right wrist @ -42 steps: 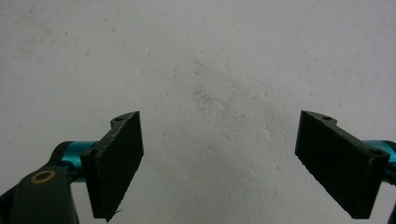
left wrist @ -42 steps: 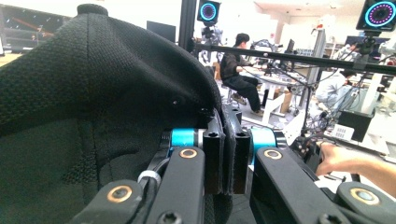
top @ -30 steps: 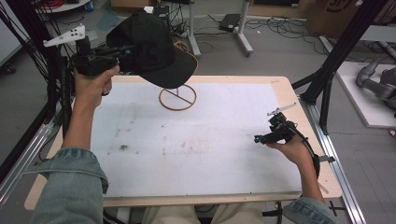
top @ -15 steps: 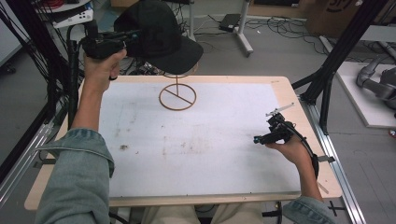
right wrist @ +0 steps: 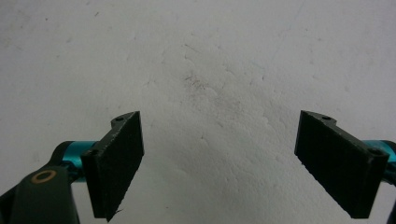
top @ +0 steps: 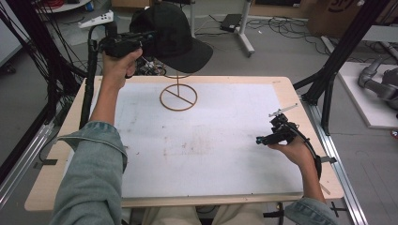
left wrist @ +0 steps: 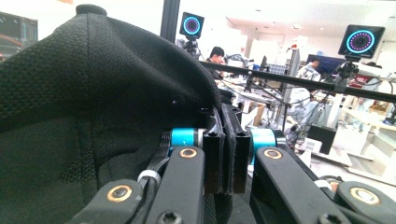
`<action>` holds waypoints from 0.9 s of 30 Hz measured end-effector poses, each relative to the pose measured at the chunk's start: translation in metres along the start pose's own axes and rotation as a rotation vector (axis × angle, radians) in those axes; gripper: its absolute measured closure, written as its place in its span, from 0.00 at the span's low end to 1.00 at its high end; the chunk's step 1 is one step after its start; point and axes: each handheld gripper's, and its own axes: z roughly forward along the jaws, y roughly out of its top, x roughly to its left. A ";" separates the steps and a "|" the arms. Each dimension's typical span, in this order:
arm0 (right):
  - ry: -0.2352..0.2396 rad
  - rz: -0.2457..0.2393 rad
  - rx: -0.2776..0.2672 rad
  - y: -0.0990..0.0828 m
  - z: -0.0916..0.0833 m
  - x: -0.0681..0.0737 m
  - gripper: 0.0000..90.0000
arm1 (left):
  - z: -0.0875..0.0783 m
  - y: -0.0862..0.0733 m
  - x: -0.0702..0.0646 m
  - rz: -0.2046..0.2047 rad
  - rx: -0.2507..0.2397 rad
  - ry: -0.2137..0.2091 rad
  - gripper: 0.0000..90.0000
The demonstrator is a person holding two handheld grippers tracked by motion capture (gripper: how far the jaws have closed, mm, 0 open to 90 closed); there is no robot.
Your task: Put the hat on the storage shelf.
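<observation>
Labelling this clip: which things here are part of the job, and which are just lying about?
In the job:
black cap, clamped by the left gripper
wooden stand
right gripper, open over the table

Lying about:
floor cables
white part

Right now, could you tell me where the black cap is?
In the high view the black cap is held up at far left by the left gripper, above the wooden ring stand.

Cap point(top: 176, 35) above stand point(top: 178, 96) at table's point(top: 281, 89) far edge.
</observation>
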 end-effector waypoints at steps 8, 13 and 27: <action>0.000 0.003 0.004 -0.002 0.001 -0.002 0.17 | 0.010 -0.030 0.019 -0.040 0.062 0.018 0.97; 0.002 -0.001 0.004 -0.002 0.002 -0.002 0.17 | 0.013 -0.046 0.026 -0.073 0.057 0.020 0.97; 0.003 -0.008 0.018 -0.001 0.005 0.000 0.17 | 0.011 -0.054 0.029 -0.059 0.152 0.101 0.96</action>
